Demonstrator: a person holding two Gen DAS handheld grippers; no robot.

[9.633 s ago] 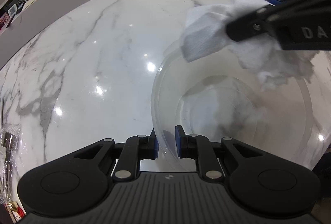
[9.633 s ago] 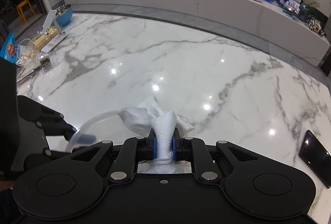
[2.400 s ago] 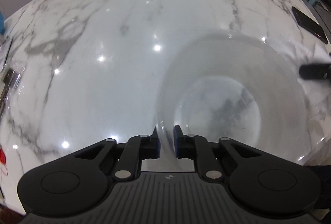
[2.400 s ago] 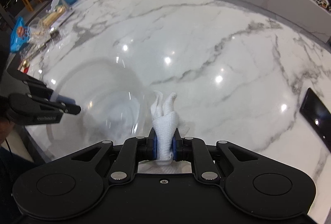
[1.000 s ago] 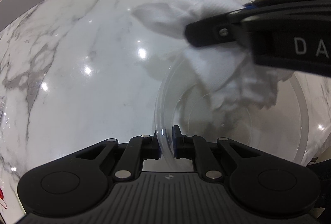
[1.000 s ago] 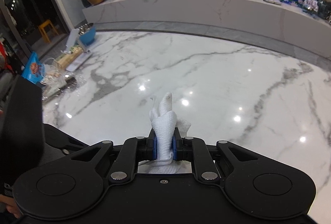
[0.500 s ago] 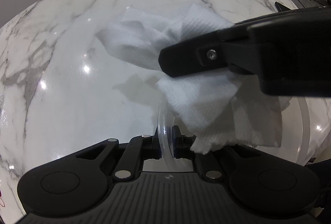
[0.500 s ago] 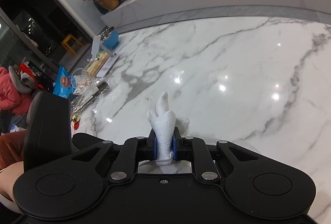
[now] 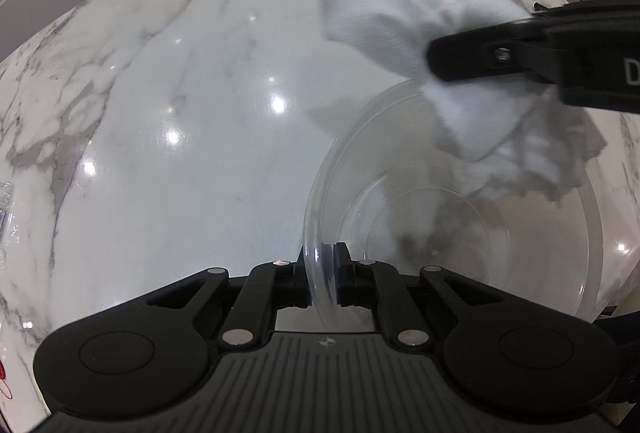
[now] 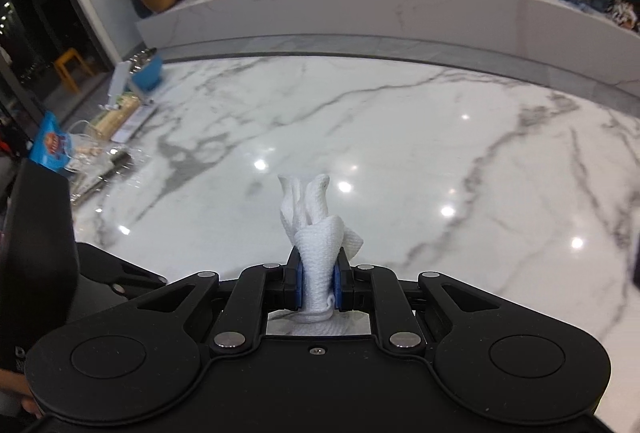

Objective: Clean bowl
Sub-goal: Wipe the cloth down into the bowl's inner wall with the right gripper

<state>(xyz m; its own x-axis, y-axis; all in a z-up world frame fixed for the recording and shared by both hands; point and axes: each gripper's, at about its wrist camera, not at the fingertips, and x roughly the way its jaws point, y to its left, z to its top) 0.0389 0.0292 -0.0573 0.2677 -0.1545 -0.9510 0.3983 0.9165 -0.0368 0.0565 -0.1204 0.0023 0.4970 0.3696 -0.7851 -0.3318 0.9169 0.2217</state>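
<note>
Clear plastic, the bowl (image 9: 452,233) sits on the marble tabletop (image 9: 180,113) with its near rim pinched between the closed-down fingers of the left gripper (image 9: 325,275), one pad inside the wall and one outside. Its right side runs out of the left wrist view. Above the far rim the right gripper (image 10: 319,283) is clamped tight on a wad of white paper towel (image 9: 460,81); whether the towel's ragged lower edge touches the bowl's inner wall is hard to tell. From the right wrist view the bowl is hidden.
</note>
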